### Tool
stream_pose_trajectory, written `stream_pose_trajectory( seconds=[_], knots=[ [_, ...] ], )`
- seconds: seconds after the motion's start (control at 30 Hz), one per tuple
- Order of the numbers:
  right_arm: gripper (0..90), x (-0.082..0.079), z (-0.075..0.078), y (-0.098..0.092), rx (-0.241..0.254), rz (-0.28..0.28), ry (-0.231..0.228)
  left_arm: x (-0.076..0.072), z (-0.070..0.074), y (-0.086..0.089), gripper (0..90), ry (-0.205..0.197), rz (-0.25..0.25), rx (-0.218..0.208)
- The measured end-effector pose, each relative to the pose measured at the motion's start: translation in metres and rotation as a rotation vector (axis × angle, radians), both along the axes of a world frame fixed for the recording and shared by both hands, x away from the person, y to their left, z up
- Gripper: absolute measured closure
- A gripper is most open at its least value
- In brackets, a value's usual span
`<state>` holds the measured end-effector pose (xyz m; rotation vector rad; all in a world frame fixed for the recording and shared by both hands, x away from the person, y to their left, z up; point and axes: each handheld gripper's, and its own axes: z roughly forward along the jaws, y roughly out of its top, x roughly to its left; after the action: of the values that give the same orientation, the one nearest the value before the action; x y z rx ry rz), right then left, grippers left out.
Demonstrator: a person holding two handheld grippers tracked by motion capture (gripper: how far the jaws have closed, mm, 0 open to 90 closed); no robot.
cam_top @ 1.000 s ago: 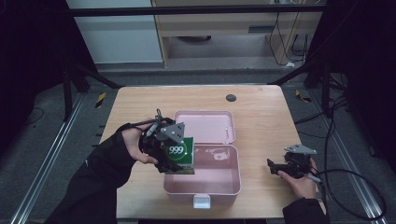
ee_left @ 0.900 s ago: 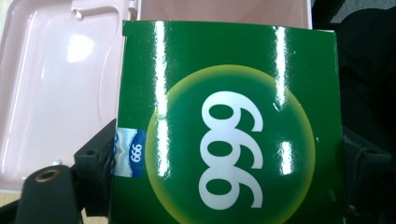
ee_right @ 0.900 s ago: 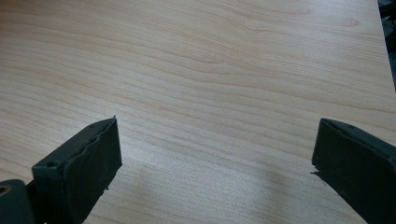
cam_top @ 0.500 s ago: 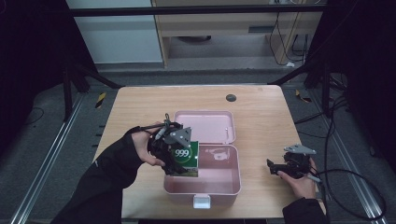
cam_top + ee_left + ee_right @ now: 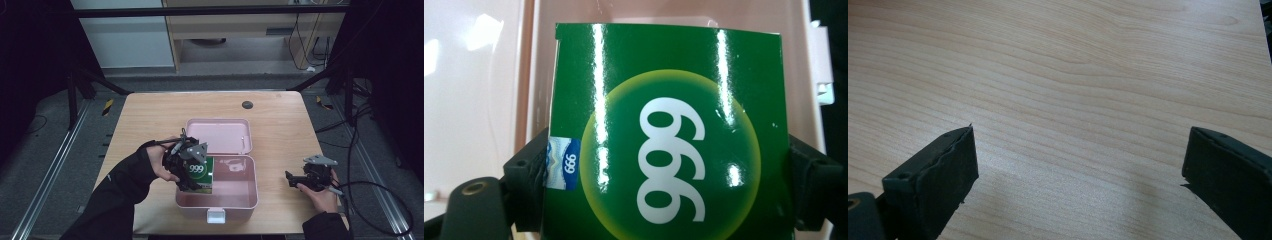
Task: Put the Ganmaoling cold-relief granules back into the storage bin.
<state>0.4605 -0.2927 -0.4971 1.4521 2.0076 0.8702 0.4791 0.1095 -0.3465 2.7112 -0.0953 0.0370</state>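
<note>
While the left gripper [image 5: 192, 172] clamps a green box [image 5: 200, 174] over the pink case [image 5: 240, 200], forearm entering from 7 o'clock, right gripper [image 5: 295, 180] rests wide open on the table [image 5: 150, 120] at 4 o'clock.

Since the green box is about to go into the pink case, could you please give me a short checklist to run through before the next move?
1. Left gripper clamped on the green box, a jaw on each side: ok.
2. Box over the pink case's open tray: ok.
3. Case lid lying fully open, out of the way: ok.
4. Tray floor under the box free of clutter: cannot tell, the box hides it.
5. Right gripper open and apart from the case, over the table: ok.
</note>
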Motion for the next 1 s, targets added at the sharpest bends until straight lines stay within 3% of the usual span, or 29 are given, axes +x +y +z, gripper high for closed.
stream_pose_trajectory(
  seconds=[0.37, 1.0],
  knots=[
    [1.8, 0.0, -0.001, 0.001, -0.005, 0.0, 0.004, 0.002, -0.023, -0.001, 14.3, 0.021, -0.002, 0.035],
    [1.7, 0.001, -0.002, 0.001, -0.01, 0.006, 0.01, 0.003, -0.046, -0.001, 13.7, 0.033, -0.002, 0.054]
  ],
)
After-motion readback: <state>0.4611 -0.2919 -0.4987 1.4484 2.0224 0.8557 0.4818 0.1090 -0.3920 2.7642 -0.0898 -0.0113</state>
